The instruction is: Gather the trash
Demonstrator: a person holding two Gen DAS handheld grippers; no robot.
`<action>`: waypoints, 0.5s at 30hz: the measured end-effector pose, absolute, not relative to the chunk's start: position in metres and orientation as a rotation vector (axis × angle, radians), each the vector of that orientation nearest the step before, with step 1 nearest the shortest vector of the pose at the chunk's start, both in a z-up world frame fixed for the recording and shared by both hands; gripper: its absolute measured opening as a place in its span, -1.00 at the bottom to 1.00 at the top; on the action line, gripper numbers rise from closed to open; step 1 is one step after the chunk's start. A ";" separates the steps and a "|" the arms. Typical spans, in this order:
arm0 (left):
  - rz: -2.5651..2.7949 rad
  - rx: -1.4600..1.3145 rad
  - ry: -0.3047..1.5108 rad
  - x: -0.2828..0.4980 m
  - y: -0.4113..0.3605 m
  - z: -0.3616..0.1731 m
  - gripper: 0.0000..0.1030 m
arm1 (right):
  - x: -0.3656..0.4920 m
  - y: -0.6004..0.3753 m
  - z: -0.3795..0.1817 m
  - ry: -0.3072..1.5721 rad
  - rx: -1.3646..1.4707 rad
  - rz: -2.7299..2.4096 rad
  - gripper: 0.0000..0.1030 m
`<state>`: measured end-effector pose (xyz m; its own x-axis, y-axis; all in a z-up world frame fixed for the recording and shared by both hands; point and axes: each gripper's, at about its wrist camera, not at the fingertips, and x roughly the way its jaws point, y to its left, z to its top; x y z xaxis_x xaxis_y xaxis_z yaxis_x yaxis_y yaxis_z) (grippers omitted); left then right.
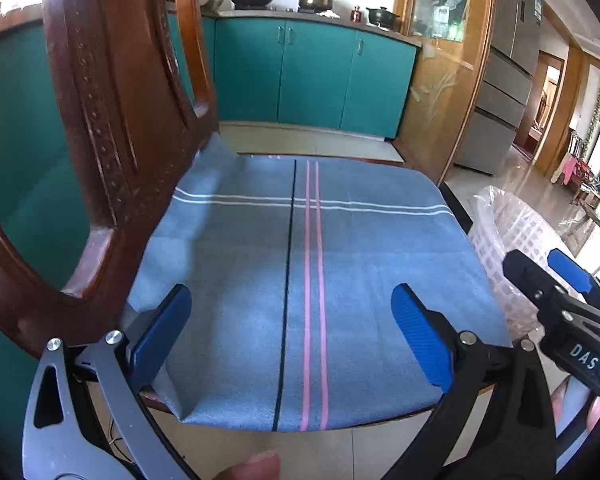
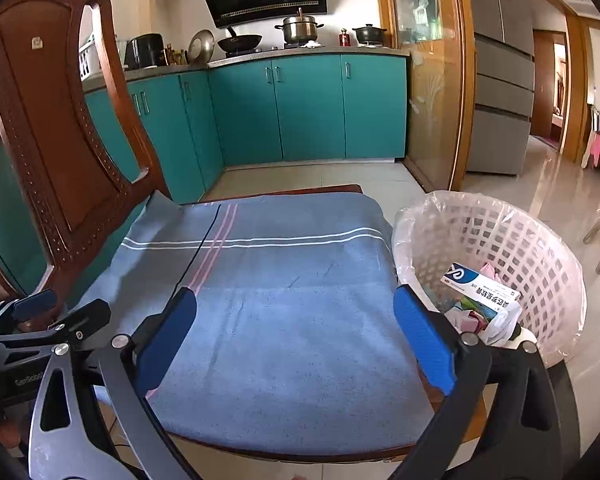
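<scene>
A white lattice waste basket (image 2: pixel 540 248) lined with a clear bag stands on the floor right of the chair; its rim also shows in the left wrist view as the basket (image 1: pixel 512 224). Inside lie a blue-and-white box (image 2: pixel 480 286) and crumpled wrappers (image 2: pixel 476 318). My left gripper (image 1: pixel 290 300) is open over the blue cloth (image 1: pixel 300 264) on the chair seat, nothing between its blue pads. My right gripper (image 2: pixel 296 304) is open over the same cloth (image 2: pixel 284 280), its right finger (image 2: pixel 424 340) next to the basket. The right gripper (image 1: pixel 560 280) also appears at the left view's right edge.
A carved wooden chair back (image 2: pixel 56 128) rises on the left. Teal kitchen cabinets (image 2: pixel 308 108) with pots on the counter stand behind. A wood-framed glass door (image 2: pixel 436 80) and a grey fridge (image 2: pixel 500 92) are to the right, with glossy tiled floor (image 2: pixel 560 184) beyond.
</scene>
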<state>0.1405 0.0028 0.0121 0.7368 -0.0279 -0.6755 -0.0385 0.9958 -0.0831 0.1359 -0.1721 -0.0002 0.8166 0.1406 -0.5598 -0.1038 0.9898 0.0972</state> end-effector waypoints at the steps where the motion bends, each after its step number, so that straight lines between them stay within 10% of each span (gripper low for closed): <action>1: 0.009 -0.088 0.741 0.140 0.003 0.012 0.93 | 0.136 -0.171 -0.001 0.604 0.066 0.129 0.89; 15: 0.044 -0.093 0.725 0.140 0.007 0.010 0.93 | 0.138 -0.171 -0.003 0.637 0.073 0.139 0.90</action>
